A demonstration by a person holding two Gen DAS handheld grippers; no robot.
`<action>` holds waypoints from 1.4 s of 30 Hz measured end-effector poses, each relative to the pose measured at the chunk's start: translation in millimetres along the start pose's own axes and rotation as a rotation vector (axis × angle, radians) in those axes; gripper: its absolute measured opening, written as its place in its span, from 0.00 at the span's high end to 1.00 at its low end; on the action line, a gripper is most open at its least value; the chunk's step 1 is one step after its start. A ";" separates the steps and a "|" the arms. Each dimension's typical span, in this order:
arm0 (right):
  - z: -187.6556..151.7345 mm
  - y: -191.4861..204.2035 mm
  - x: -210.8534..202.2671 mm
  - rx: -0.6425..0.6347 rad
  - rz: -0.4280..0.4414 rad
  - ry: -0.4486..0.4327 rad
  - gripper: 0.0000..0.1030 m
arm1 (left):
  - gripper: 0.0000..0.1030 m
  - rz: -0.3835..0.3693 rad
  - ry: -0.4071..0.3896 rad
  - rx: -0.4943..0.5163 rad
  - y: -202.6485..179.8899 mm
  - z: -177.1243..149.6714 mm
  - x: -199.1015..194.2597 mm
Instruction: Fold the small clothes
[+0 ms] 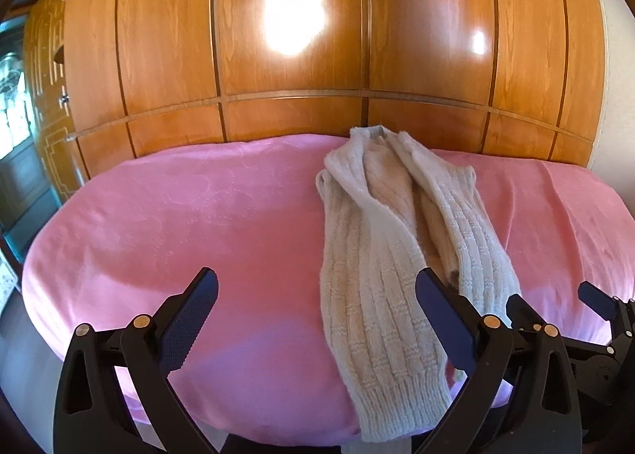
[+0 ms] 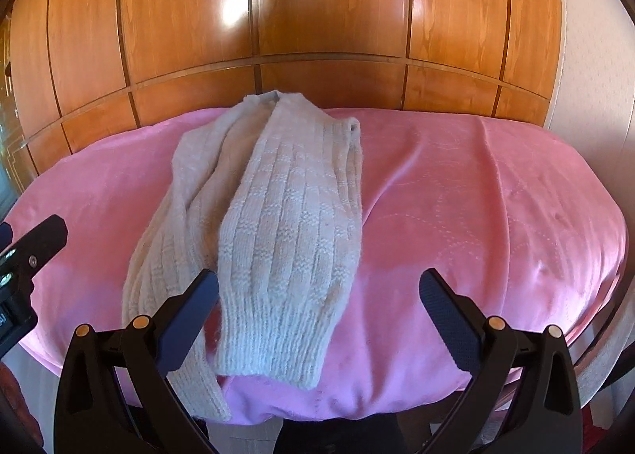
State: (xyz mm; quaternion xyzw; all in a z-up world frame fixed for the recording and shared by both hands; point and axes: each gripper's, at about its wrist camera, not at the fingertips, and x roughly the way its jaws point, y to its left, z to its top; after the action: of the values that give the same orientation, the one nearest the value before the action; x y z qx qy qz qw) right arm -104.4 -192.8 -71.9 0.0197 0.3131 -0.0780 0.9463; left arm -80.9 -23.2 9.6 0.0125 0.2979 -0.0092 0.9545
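A cream ribbed knit garment (image 1: 381, 255) lies lengthwise on a pink blanket (image 1: 178, 224), both long sides folded inward, its near hem hanging over the front edge. My left gripper (image 1: 317, 291) is open, held above the blanket just left of the garment's near end; its right finger (image 1: 444, 319) overlaps the knit. In the right wrist view the same garment (image 2: 278, 216) lies left of centre. My right gripper (image 2: 319, 291) is open over the garment's near right hem, holding nothing. The right gripper (image 1: 555, 303) also shows at the right of the left wrist view.
The pink blanket (image 2: 496, 196) covers a raised surface with rounded edges. A glossy wooden panelled wardrobe (image 1: 293, 37) stands right behind it. The left gripper's finger (image 2: 35, 239) shows at the left edge of the right wrist view. Bare blanket lies on both sides of the garment.
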 end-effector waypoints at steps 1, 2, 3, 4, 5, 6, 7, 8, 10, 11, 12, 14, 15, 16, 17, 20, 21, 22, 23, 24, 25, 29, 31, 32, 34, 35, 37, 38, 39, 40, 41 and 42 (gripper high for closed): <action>-2.2 1.5 -3.1 -0.002 0.000 -0.002 0.02 | 0.04 -0.006 0.005 -0.002 0.2 -0.2 1.0; -1.9 2.2 -2.9 -0.004 -0.001 -0.004 0.02 | 0.04 -0.006 0.011 -0.003 -0.2 -0.6 2.1; -3.0 2.0 -4.1 -0.004 -0.002 -0.005 0.02 | 0.04 -0.005 0.017 -0.005 0.4 -0.6 3.1; -2.8 2.3 -3.1 -0.005 -0.003 -0.004 0.02 | 0.04 -0.003 0.023 -0.009 1.3 -0.9 4.0; -3.3 2.4 -2.7 -0.003 -0.005 -0.002 0.02 | 0.04 -0.002 0.028 -0.014 2.5 -0.5 5.3; -2.8 2.0 -1.5 -0.001 -0.007 0.000 0.02 | 0.04 -0.001 0.033 -0.020 3.7 -0.1 6.6; -2.7 1.5 -1.6 0.002 -0.010 -0.001 0.02 | 0.04 -0.001 0.039 -0.026 4.8 -0.1 8.1; -2.8 1.7 -2.4 0.003 -0.013 -0.004 0.02 | 0.04 -0.002 0.045 -0.030 5.0 -0.6 9.3; -2.0 1.0 -3.3 0.003 -0.018 -0.009 0.02 | 0.04 -0.003 0.061 -0.035 5.6 -1.3 13.8; -1.4 0.9 -3.3 0.004 -0.020 -0.011 0.02 | 0.04 -0.003 0.064 -0.037 5.5 -2.2 14.4; -1.2 1.0 -3.4 0.004 -0.020 -0.013 0.02 | 0.04 -0.003 0.067 -0.037 5.5 -2.5 15.5; -1.3 1.5 -2.2 0.003 -0.021 -0.009 0.02 | 0.04 -0.003 0.071 -0.038 5.9 -3.2 16.7; -1.9 1.7 -1.8 0.004 -0.021 -0.006 0.02 | 0.04 -0.004 0.073 -0.039 6.1 -3.5 17.4; -2.4 1.8 -1.0 0.006 -0.020 -0.002 0.02 | 0.04 -0.004 0.074 -0.040 6.5 -3.5 17.6; -2.8 2.0 -0.4 0.006 -0.021 0.001 0.02 | 0.04 -0.004 0.075 -0.041 6.9 -3.4 18.0; -2.9 2.0 1.4 0.000 -0.023 0.008 0.02 | 0.04 -0.003 0.083 -0.047 8.0 -4.1 21.0; -3.2 2.1 1.9 -0.001 -0.023 0.010 0.02 | 0.04 -0.004 0.086 -0.047 8.7 -4.2 21.6; -3.4 2.5 3.1 -0.005 -0.026 0.014 0.02 | 0.04 -0.003 0.090 -0.049 8.9 -4.6 22.7; -3.5 2.4 4.1 -0.006 -0.026 0.017 0.02 | 0.04 -0.003 0.093 -0.049 9.3 -4.8 23.9; -3.8 2.2 5.3 -0.005 -0.023 0.022 0.02 | 0.04 -0.001 0.097 -0.049 9.4 -5.2 25.2; -3.9 2.0 6.0 -0.003 -0.021 0.025 0.02 | 0.04 -0.002 0.100 -0.049 9.7 -4.9 26.4; -3.9 2.6 6.6 -0.002 -0.024 0.025 0.02 | 0.04 0.001 0.109 -0.047 8.9 -5.4 28.8; -3.4 1.5 8.1 0.001 -0.020 0.028 0.02 | 0.04 0.004 0.110 -0.044 7.5 -5.6 29.3; -3.3 1.0 8.8 0.003 -0.020 0.031 0.02 | 0.04 0.004 0.111 -0.041 7.1 -5.9 29.2; -3.7 0.7 9.1 0.005 -0.021 0.035 0.02 | 0.04 0.004 0.111 -0.040 6.9 -6.4 29.6; -3.9 0.9 9.3 0.005 -0.022 0.035 0.02 | 0.04 0.004 0.113 -0.040 7.0 -6.6 30.2; -3.2 0.9 11.1 0.002 -0.024 0.041 0.02 | 0.04 0.002 0.121 -0.043 7.8 -7.3 32.0; -2.7 0.7 12.2 0.001 -0.025 0.044 0.02 | 0.04 0.001 0.125 -0.045 8.4 -6.9 33.1; -2.3 0.8 12.7 0.002 -0.026 0.048 0.02 | 0.04 -0.003 0.127 -0.046 8.6 -6.8 33.9; -1.8 1.1 12.9 0.003 -0.026 0.050 0.02 | 0.04 -0.008 0.128 -0.047 9.0 -6.7 34.0; -2.0 1.7 12.4 0.001 -0.028 0.048 0.02 | 0.04 -0.010 0.127 -0.048 9.3 -6.6 33.8; -1.8 2.6 11.3 -0.003 -0.032 0.044 0.02 | 0.04 -0.011 0.125 -0.047 9.3 -6.6 33.2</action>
State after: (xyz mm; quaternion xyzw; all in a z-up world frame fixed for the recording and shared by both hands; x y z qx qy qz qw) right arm -96.1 -191.6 -80.1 0.0150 0.3344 -0.0921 0.9378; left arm -57.2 -14.1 -14.6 -0.0109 0.3571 -0.0068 0.9340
